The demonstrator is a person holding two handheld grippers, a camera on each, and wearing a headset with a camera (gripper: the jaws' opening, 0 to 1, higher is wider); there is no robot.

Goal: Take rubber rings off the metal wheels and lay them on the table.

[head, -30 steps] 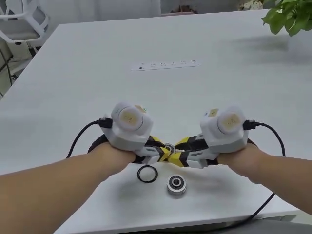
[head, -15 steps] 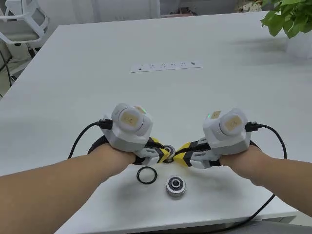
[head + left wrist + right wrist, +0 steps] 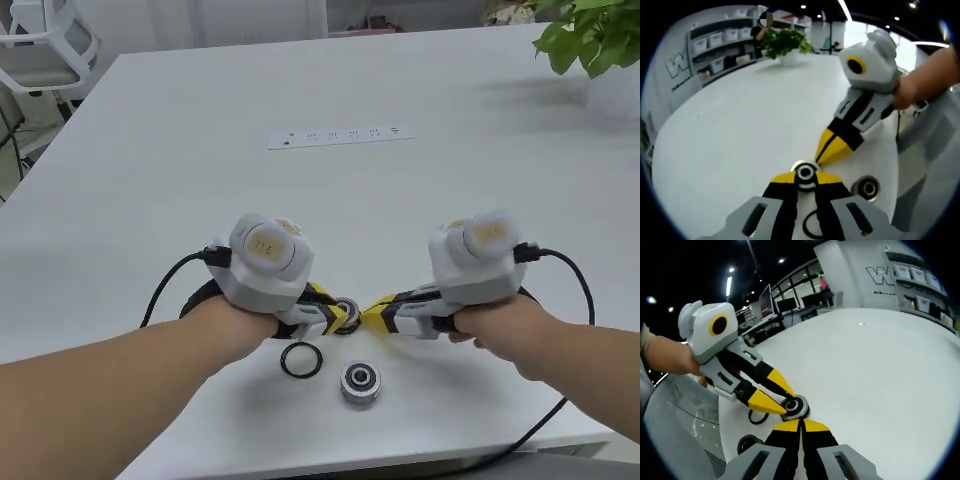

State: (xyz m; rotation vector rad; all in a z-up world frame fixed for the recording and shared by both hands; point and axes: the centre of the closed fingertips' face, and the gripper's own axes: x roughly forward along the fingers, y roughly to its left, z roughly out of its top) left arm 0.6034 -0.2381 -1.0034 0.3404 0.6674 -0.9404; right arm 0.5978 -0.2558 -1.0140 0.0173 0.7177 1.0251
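Wheel is sitting straight ahead of the right tips, held up by the left jaws.
Over the white tabletop (image 3: 200, 120), the grey-and-yellow left gripper (image 3: 332, 316) is pinching a small silver metal wheel (image 3: 794, 407), dark at its rim, by two opposite sides, just above the table's near edge. The right gripper (image 3: 800, 426), its jaws pressed together with nothing visible between them, is pointing at that rim from the opposite side; whether the tips are touching it, I cannot tell. A second silver wheel (image 3: 360, 380) and a loose black rubber ring (image 3: 301, 359) are lying close beneath, nearer the person.
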